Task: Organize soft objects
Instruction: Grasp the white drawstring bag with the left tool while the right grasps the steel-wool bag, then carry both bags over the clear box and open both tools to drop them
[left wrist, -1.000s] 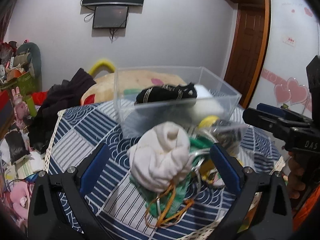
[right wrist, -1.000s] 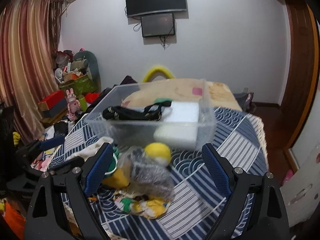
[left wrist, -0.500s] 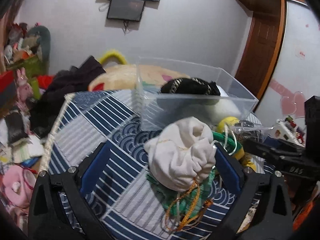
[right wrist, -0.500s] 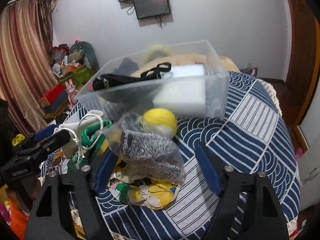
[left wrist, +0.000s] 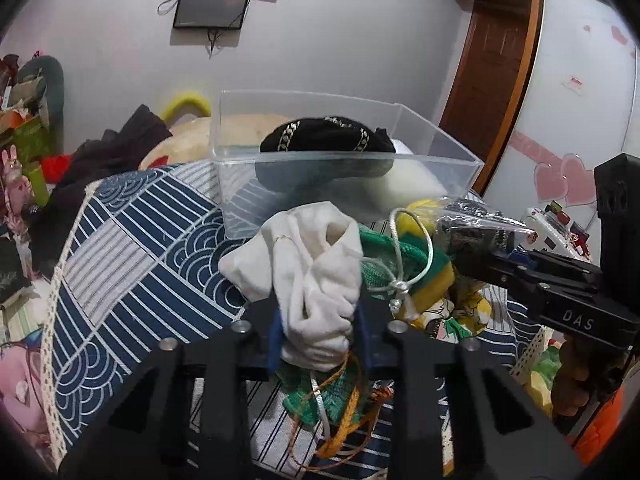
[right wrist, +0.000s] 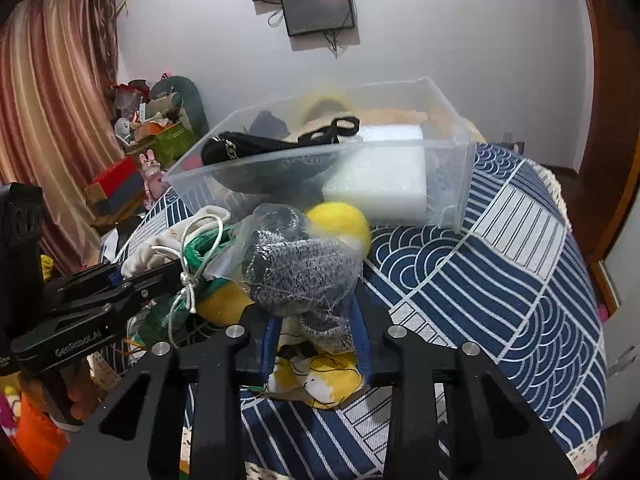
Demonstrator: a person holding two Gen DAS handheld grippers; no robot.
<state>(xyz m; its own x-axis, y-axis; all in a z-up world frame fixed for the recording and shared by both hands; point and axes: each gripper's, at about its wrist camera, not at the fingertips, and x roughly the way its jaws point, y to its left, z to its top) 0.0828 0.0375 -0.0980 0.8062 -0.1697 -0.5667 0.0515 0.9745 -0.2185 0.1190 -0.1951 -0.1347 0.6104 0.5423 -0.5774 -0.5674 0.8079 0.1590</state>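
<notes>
Both my cams sit low, right behind each gripper, looking forward along the fingers with heavy fisheye bend. Left wrist cam looks across the patterned bench cloth (left wrist: 132,240) toward the clear bin (left wrist: 344,184) and the wall screen (left wrist: 212,4), super close to the pile. The right gripper (left wrist: 496,264) pokes into its right edge. Right wrist cam points at the same bin (right wrist: 456,184) and screen (right wrist: 320,8) from further right, also very near, and catches the left gripper (right wrist: 160,276) on its left side. So the two views overlap on the bin, the pile, the cloth (right wrist: 500,264) and the back wall.
</notes>
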